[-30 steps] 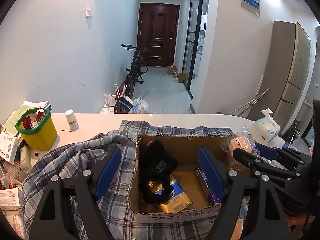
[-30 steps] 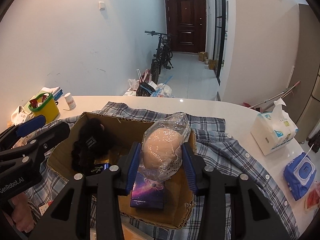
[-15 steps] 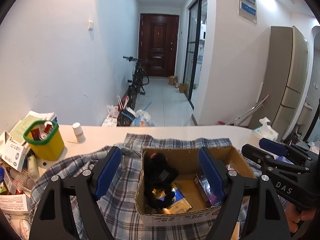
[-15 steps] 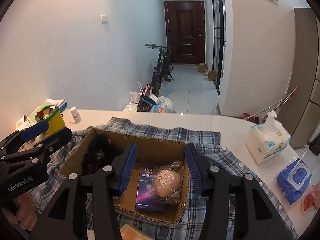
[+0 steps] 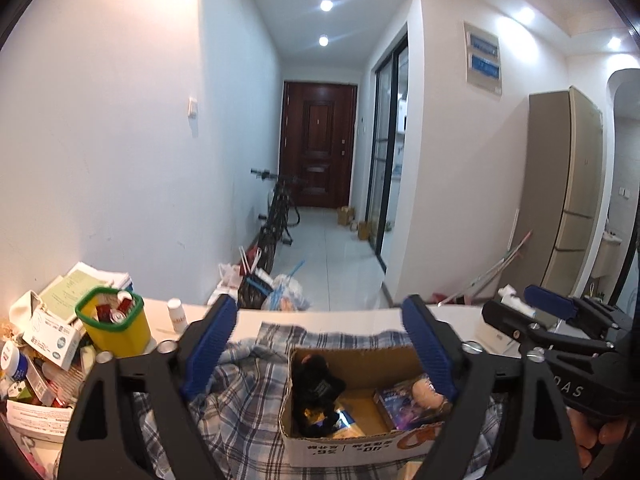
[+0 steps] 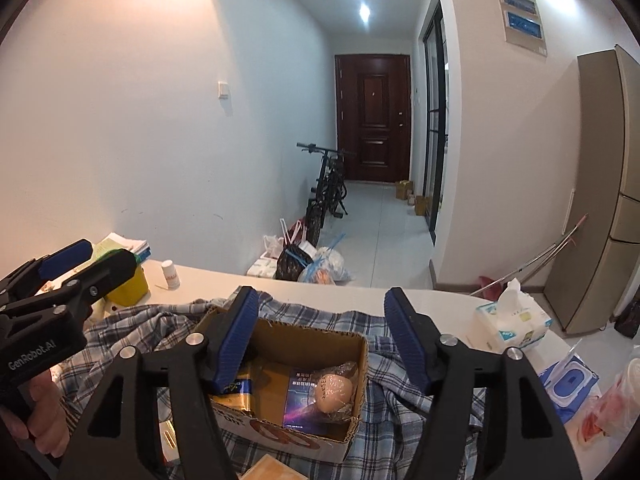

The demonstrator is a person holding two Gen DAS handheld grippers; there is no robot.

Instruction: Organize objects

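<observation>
Right wrist view: the right gripper [image 6: 318,336] hangs above the cardboard box [image 6: 340,438] at lower centre, its jaws having just been opening and now apart with nothing between them. A bagged pale round item [image 6: 334,392] lies inside the box at its right end on a purple packet [image 6: 299,398] whose long axis runs toward the camera. The left gripper [image 5: 318,346] gapes wide, empty, over the plaid shirt [image 5: 244,384] on the worktop [image 6: 304,286].

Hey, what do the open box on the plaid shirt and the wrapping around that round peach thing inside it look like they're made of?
Box: brown corrugated cardboard by the look, matte, with raw torn-looking rims and a white printed outer face.
Wrapping around the peach ball: thin clear plastic film, probably a bag; it is crinkled, glossy and see-through.
</observation>
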